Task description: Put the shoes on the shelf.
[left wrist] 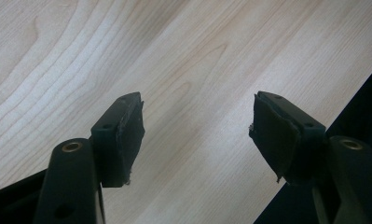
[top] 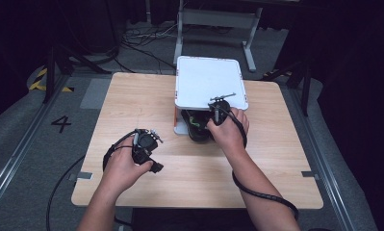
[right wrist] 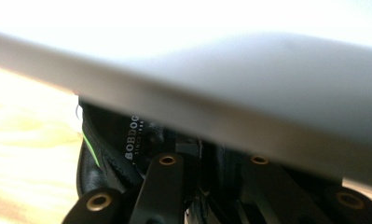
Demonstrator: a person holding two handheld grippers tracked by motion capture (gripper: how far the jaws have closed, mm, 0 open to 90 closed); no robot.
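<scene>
So the right gripper (top: 216, 113) was clamped nearly shut on the black shoe with a green stripe (top: 198, 126), which sat under the white rectangular two-tier rack (top: 206, 79) on the light wooden table (top: 132, 96). The left gripper (left wrist: 195, 135) hung over bare tabletop, jaws wide apart and holding nothing.

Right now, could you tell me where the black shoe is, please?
In the high view the black shoe sits under the near edge of the white shelf, right of the table's centre, with the right gripper shut on it.
</scene>
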